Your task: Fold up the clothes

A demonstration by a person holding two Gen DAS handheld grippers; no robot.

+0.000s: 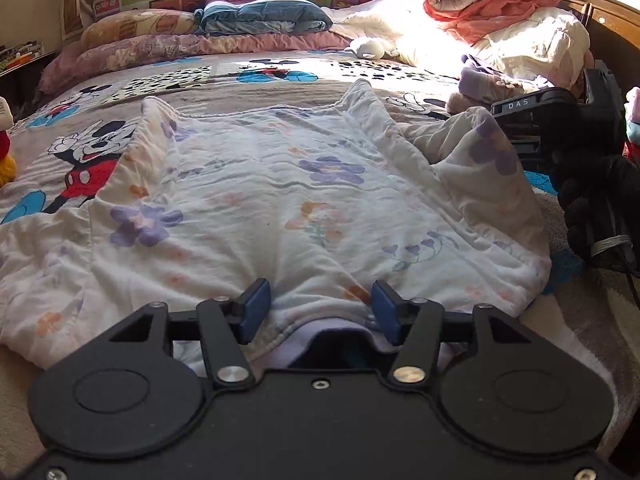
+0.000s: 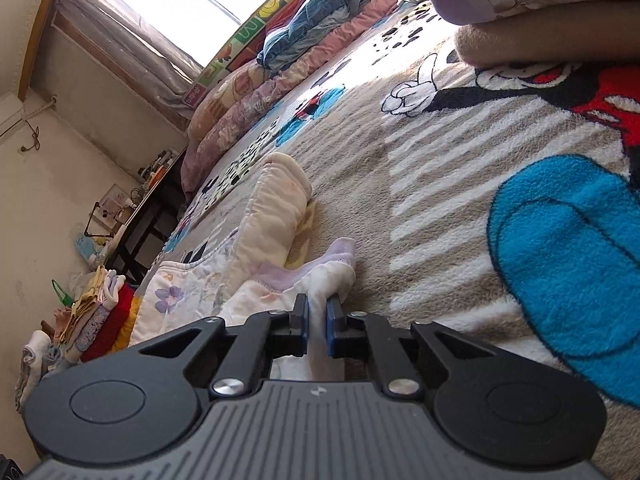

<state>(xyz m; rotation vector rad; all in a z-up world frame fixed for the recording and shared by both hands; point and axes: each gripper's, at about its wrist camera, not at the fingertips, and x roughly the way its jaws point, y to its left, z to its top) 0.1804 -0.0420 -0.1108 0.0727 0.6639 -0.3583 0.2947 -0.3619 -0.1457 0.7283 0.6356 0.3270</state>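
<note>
A: Right claw (image 2: 317,314) is clamped on the sleeve cuff (image 2: 332,276) of the floral top (image 1: 304,208); left claw (image 1: 318,312) stands apart over the hem, pads not pressing.

B: And the top itself?

A: Spread flat on the bed (image 1: 400,76), barely started I'd say: sleeves and body all left to fold. Folded stack (image 2: 92,312) waits beyond.
</note>
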